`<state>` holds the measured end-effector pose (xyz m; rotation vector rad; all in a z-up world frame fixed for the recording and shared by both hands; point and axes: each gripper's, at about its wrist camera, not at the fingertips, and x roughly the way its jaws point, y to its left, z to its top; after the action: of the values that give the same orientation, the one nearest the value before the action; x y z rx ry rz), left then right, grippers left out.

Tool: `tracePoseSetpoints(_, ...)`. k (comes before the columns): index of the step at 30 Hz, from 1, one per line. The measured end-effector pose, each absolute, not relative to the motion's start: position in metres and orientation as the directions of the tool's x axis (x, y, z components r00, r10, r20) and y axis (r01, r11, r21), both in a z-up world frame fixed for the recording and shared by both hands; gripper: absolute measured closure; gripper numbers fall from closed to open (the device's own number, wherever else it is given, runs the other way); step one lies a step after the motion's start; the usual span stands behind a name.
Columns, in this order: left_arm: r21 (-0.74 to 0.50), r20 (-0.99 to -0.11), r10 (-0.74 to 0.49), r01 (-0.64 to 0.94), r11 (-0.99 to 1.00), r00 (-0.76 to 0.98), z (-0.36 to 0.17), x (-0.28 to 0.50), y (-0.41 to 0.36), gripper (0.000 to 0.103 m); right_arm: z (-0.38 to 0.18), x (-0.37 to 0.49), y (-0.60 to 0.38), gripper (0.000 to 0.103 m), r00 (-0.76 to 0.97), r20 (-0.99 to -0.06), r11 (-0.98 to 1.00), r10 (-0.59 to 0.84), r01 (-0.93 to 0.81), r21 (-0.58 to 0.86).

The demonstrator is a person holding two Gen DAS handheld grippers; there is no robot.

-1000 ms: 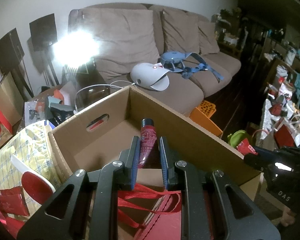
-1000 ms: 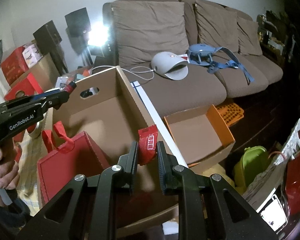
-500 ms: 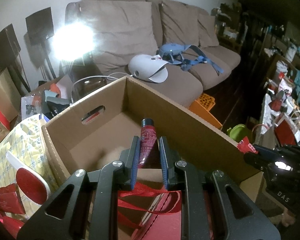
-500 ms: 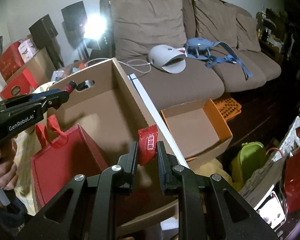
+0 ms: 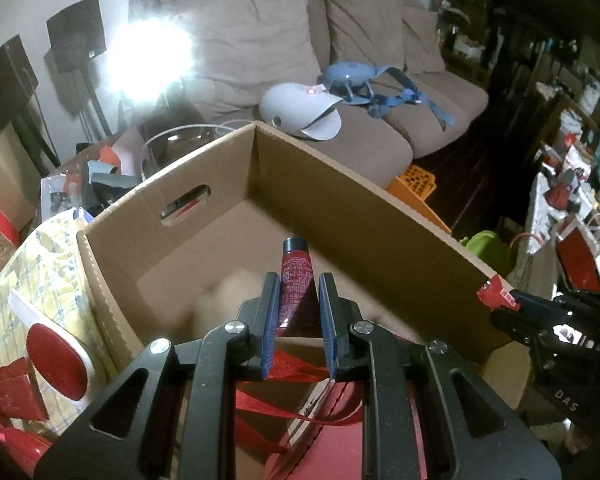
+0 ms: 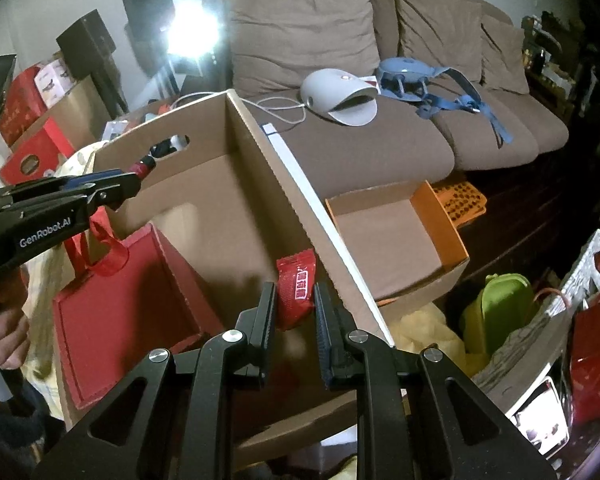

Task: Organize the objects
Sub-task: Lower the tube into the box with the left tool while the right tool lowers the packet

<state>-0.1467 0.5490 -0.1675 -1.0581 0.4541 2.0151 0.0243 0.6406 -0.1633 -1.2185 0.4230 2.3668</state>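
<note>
The left gripper point(image 5: 299, 300) is nearly closed, its blue ribbed pads pinching a slim dark-red tube point(image 5: 295, 280) with a black cap that points forward over the open cardboard box point(image 5: 340, 200). The right gripper point(image 6: 295, 306) is likewise narrowed, clamping a small glossy red sachet point(image 6: 296, 284) with white print, held above the box's near right wall. The box is plain corrugated brown card with an oval handle cut-out. Inside its near end stands a stiff red bag point(image 6: 116, 300) with ribbon handles. Beside the box sits a shallower orange-sided cardboard tray point(image 6: 400, 236). Behind, a soft brown fabric sofa point(image 6: 340, 20) carries a smooth rounded white device point(image 6: 336, 96).
</note>
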Motion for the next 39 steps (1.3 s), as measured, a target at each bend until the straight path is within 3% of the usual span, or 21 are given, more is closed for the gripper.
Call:
tracePoseSetpoints(17, -0.007, -0.857, 0.396, -0.76, -0.65, -0.331, -0.186, -0.153, 0.552, 0.085, -0.166, 0.023, 0.642, 0.086, -0.499, -0.833, -0.857, 0.239, -0.511, 0.06)
tracePoseSetpoints(39, -0.06, -0.87, 0.392, -0.725, -0.686, -0.3, -0.188, -0.166, 0.545, 0.085, -0.172, 0.02, 0.637, 0.086, -0.492, -0.846, -0.872, 0.206, -0.485, 0.07)
